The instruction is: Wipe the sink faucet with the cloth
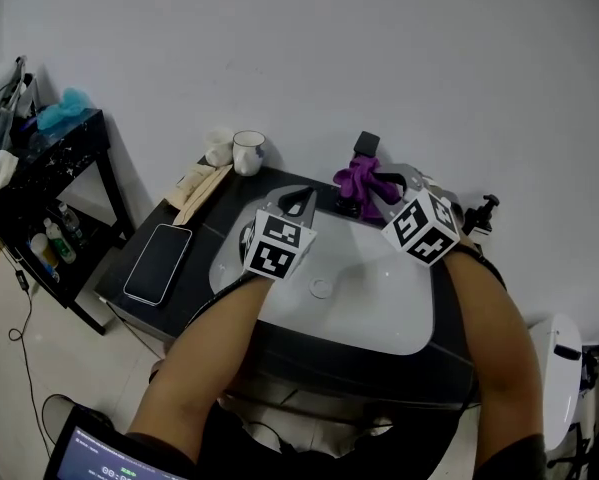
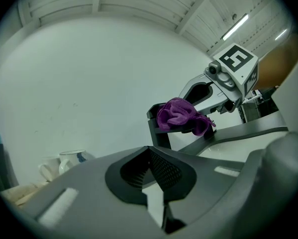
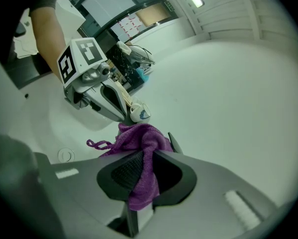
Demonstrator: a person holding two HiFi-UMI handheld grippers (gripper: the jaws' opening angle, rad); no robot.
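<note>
A purple cloth (image 1: 363, 182) is bunched over the black faucet (image 1: 366, 146) at the back of the white sink (image 1: 379, 308). My right gripper (image 1: 386, 188) is shut on the cloth (image 3: 141, 158), which hangs between its jaws; the faucet (image 3: 174, 143) shows just behind. My left gripper (image 1: 300, 202) hovers over the sink's back left rim, a short way left of the faucet, jaws shut and holding nothing. In the left gripper view the cloth (image 2: 180, 114) drapes the faucet (image 2: 155, 129), with the right gripper (image 2: 198, 114) clamped on it from the right.
A black phone (image 1: 158, 261) lies on the dark counter left of the sink. Two white mugs (image 1: 247, 152) and wooden utensils (image 1: 201, 190) sit at the back left. A soap pump (image 1: 483, 215) stands at the right. A black shelf (image 1: 49, 183) with bottles stands further left.
</note>
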